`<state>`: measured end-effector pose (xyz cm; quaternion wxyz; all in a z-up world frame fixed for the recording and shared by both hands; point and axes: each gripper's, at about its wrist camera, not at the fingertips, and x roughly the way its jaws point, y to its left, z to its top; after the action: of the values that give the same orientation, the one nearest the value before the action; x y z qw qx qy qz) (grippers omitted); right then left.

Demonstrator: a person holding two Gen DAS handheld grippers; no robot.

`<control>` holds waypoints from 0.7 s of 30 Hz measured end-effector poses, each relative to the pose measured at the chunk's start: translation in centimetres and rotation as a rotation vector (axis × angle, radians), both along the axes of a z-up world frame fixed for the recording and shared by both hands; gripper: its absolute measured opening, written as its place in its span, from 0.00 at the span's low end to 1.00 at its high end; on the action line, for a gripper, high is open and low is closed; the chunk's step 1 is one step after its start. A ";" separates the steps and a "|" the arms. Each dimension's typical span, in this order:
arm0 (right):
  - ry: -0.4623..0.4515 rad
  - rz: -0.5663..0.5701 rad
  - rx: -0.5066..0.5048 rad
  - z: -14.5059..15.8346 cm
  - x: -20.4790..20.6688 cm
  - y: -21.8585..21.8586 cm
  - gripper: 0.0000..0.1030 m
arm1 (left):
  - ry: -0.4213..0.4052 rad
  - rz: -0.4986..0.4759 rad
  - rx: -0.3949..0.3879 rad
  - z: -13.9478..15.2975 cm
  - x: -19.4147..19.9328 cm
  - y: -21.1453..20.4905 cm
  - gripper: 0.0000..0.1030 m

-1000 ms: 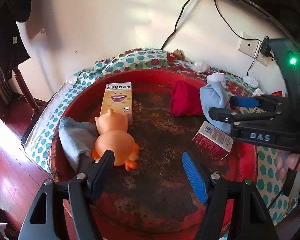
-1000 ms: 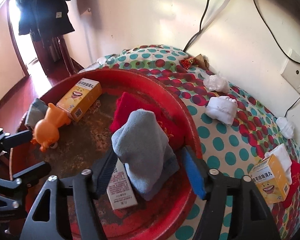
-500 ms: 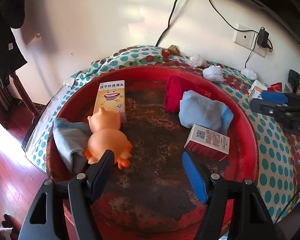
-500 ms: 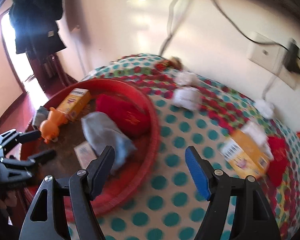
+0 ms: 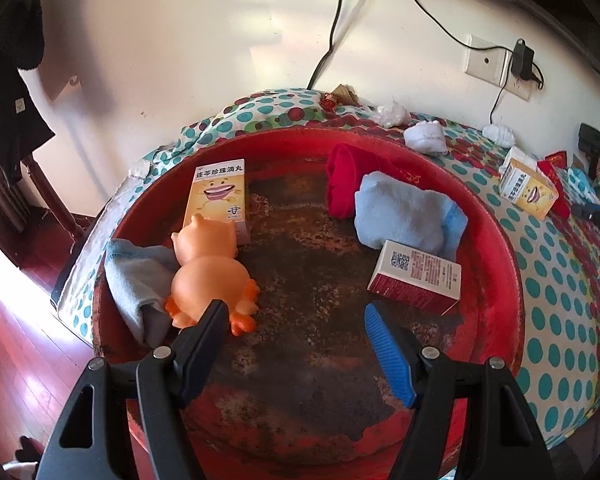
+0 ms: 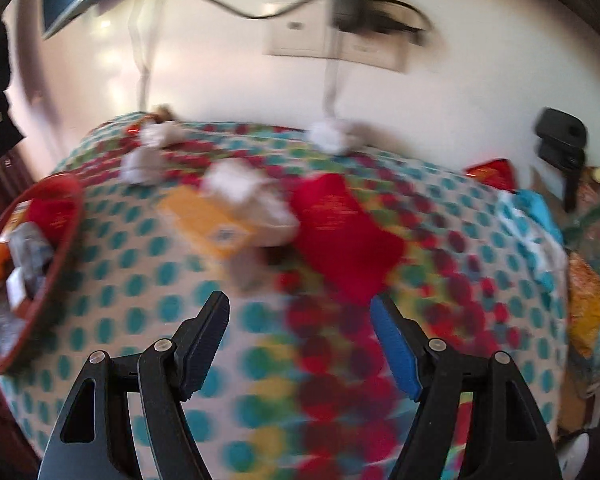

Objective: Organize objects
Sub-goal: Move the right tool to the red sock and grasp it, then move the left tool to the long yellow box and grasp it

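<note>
Round red metal tray (image 5: 504, 240): 2 boxes, 2 blue cloths, 1 red cloth, 1 orange rubber duck (image 5: 210, 276). Left gripper (image 5: 294, 342) & right gripper (image 6: 300, 334): jaws apart, nothing held.

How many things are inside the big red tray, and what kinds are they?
Boxes: 2, a yellow box and a red box
Cloths: 3, a red cloth, a blue cloth and a grey cloth
Toys: 1, an orange toy
Total: 6 in the tray
</note>
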<state>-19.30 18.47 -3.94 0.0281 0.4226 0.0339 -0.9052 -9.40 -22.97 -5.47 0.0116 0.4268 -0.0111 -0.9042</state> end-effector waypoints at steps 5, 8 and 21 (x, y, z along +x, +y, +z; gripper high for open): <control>-0.015 -0.005 0.054 -0.9 -2.6 3.3 0.69 | -0.011 -0.032 -0.025 -0.4 0.1 0.9 0.70; -0.015 0.027 0.045 -1.4 -4.4 3.7 0.69 | -0.026 -0.036 -0.032 -0.8 0.0 1.3 0.70; -0.042 0.161 0.036 -4.1 -8.0 0.5 0.34 | -0.031 -0.051 -0.040 3.0 -0.9 4.8 0.71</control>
<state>-27.32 19.01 -8.08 0.0936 0.4377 0.0834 -0.8903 -10.32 -18.12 -2.43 -0.0032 0.4399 -0.0402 -0.8972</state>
